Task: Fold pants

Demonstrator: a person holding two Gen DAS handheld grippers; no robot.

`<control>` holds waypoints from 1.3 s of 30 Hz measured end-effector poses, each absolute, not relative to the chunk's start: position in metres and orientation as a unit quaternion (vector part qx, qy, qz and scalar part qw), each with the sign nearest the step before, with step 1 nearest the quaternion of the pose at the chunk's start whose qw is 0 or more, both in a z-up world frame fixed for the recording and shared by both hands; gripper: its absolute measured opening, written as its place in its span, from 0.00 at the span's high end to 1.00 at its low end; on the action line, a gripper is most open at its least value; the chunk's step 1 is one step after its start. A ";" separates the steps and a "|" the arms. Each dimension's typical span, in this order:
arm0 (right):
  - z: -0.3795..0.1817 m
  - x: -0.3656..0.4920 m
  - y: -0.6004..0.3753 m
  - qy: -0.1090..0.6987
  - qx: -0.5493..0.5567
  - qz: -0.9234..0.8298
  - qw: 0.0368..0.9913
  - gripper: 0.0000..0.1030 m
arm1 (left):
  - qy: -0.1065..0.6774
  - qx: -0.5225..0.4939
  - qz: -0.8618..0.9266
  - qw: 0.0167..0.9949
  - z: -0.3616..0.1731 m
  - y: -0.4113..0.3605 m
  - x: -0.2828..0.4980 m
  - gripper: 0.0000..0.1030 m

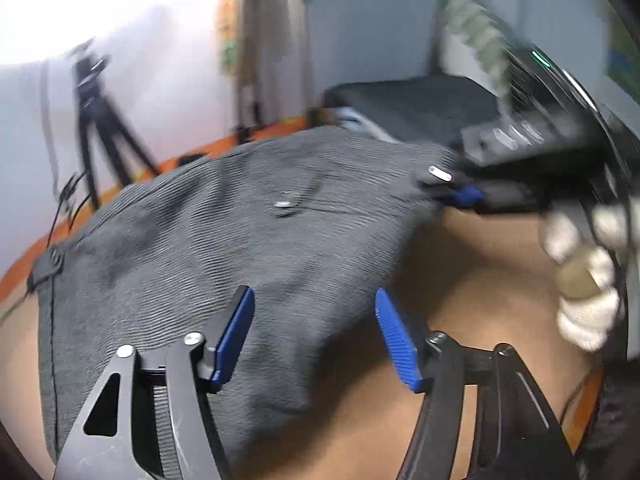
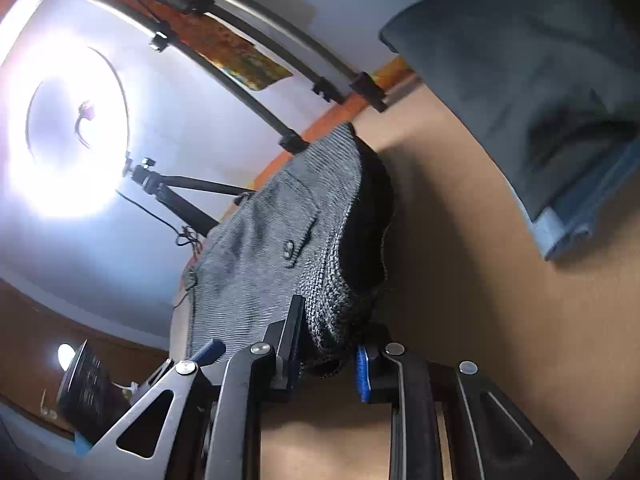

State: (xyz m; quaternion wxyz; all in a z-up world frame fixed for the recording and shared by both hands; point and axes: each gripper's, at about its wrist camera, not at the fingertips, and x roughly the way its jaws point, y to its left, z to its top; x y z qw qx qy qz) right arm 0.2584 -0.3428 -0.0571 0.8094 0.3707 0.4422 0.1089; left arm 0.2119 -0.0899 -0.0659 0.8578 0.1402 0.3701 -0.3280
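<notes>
Grey ribbed pants (image 1: 208,248) with a metal button lie on the brown table (image 1: 460,280). My left gripper (image 1: 314,336) is open just above the near part of the fabric and holds nothing. My right gripper (image 1: 456,186) shows at the pants' far right corner. In the right wrist view the right gripper (image 2: 328,356) is shut on a bunched edge of the pants (image 2: 288,240) and holds it raised off the table (image 2: 460,280).
A stack of folded dark and blue clothes (image 1: 416,108) (image 2: 532,88) lies at the back of the table. Tripods (image 1: 100,128) stand beyond the orange table edge (image 1: 208,148). A bright ring light (image 2: 76,128) shines to the left.
</notes>
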 end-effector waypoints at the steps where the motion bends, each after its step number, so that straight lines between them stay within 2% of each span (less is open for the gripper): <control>1: -0.055 0.259 -0.342 0.440 0.369 0.111 0.811 0.80 | 0.375 0.153 -0.331 0.852 -0.069 -0.096 0.208 0.38; 3: -0.051 0.261 -0.340 0.438 0.360 0.112 0.816 0.81 | 0.393 0.153 -0.340 0.841 -0.076 -0.101 0.207 0.38; 6: -0.044 0.264 -0.333 0.435 0.339 0.112 0.827 0.81 | 0.446 0.100 -0.350 0.818 -0.091 -0.093 0.219 0.38; 9: -0.032 0.268 -0.320 0.432 0.301 0.116 0.842 0.83 | 0.460 0.075 -0.339 0.818 -0.095 -0.079 0.221 0.38; 17: 0.013 0.275 -0.264 0.403 0.169 0.138 0.889 0.85 | 0.416 0.016 -0.278 0.866 -0.043 0.010 0.209 0.38; 20: 0.029 0.278 -0.232 0.391 0.118 0.154 0.900 0.85 | 0.413 0.022 -0.221 0.883 -0.039 0.054 0.210 0.38; 27: 0.049 0.280 -0.144 0.374 0.012 0.198 0.906 0.86 | 0.403 -0.065 -0.116 0.905 -0.040 0.158 0.208 0.38; 33: 0.033 0.280 -0.045 0.384 -0.086 0.253 0.884 0.87 | 0.375 -0.122 -0.062 0.917 -0.033 0.222 0.200 0.38; 39: -0.015 0.276 0.041 0.409 -0.172 0.291 0.847 0.90 | 0.371 -0.154 -0.031 0.915 -0.037 0.262 0.186 0.38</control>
